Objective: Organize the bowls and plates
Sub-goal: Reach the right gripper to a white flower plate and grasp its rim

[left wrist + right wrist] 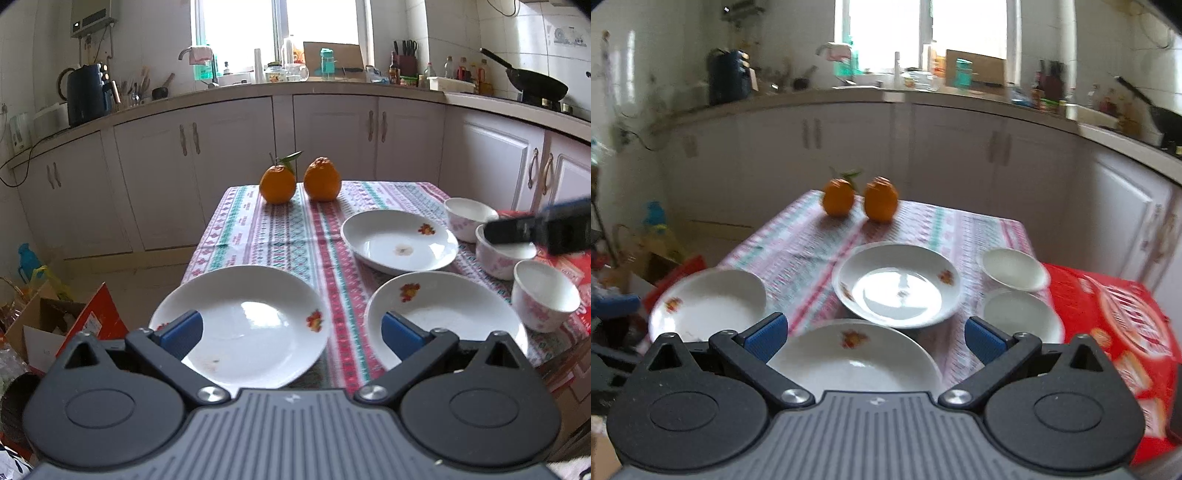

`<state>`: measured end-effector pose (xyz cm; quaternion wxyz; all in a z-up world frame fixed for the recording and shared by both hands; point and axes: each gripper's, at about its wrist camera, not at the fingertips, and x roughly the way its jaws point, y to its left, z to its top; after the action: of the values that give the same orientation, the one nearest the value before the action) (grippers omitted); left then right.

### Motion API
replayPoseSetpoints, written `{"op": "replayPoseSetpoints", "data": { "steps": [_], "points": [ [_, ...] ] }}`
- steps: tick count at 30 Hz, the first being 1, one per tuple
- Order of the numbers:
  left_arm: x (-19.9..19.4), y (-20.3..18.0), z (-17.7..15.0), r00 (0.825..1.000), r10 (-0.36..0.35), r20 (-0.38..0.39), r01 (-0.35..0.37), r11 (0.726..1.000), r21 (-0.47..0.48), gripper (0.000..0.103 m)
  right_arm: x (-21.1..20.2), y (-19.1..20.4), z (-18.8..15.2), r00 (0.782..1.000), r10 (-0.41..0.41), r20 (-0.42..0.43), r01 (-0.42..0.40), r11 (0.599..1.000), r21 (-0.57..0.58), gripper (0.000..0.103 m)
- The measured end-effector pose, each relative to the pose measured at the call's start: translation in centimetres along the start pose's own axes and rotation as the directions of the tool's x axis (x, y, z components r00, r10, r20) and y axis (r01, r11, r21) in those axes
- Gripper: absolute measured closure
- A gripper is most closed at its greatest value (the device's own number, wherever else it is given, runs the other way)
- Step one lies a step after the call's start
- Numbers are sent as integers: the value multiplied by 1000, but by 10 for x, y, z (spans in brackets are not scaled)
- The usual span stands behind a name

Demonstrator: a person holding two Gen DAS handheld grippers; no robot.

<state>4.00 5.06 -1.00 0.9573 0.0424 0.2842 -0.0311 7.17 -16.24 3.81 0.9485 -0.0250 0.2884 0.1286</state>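
Both my claws, left (291, 334) and right (873, 338), are wide apart, gripping nothing. The plate (240, 321) at 7 o'clock hangs off the bench (314, 236); a bump could tip it.

My table (325, 236) wears a patterned cloth — three white plates (400, 240) mid-frame, two oranges (277, 184) at its far edge, three small bowls (545, 301) at right, beside a red box (1115, 317).

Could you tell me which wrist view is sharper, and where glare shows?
Left wrist view: sharp; the oranges and tablecloth pattern read crisply, though the window is blown out. Right wrist view: smeared by motion blur; window light glares off the middle plate; cabinet lines bow from fisheye.
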Motion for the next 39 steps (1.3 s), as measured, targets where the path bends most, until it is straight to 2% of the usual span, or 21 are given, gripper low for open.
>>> {"op": "replayPoseSetpoints", "data": {
  "steps": [4, 8, 11, 16, 21, 24, 27, 33, 36, 39],
  "points": [
    [2, 18, -8, 1000, -20, -6, 20, 1000, 3, 1, 14, 9, 17, 996, 88, -10, -89, 995, -39, 0],
    [3, 35, -19, 1000, 2, 0, -2, 999, 48, 1, 30, 22, 31, 988, 152, -24, -154, 986, -70, 0],
    [6, 49, -25, 1000, -5, -17, 5, 999, 40, 1, 47, 29, 39, 969, 238, -61, -241, 969, -54, 0],
    [18, 75, -32, 994, -64, -87, 64, 998, 1, 1, 76, 54, 49, 948, 290, -130, -302, 949, -86, 0],
    [35, 89, -41, 986, -101, -131, 99, 995, -24, 1, 104, 72, 58, 913, 362, -187, -381, 922, -77, 0],
    [47, 95, -44, 980, -116, -160, 112, 993, -28, 1, 123, 80, 62, 906, 358, -228, -385, 918, -90, 0],
    [54, 97, -46, 973, -159, -165, 159, 987, -13, 1, 142, 88, 62, 877, 377, -298, -421, 902, -98, 0],
    [70, 95, -49, 955, -210, -208, 225, 973, 50, 1, 174, 98, 58, 844, 366, -392, -444, 887, -129, 0],
    [77, 96, -48, 951, -226, -212, 246, 966, 73, 1, 192, 100, 57, 820, 374, -433, -459, 882, -108, 0],
    [78, 96, -48, 950, -236, -202, 259, 961, 97, 1, 207, 102, 59, 785, 402, -471, -493, 866, -84, 0]
  ]
}}
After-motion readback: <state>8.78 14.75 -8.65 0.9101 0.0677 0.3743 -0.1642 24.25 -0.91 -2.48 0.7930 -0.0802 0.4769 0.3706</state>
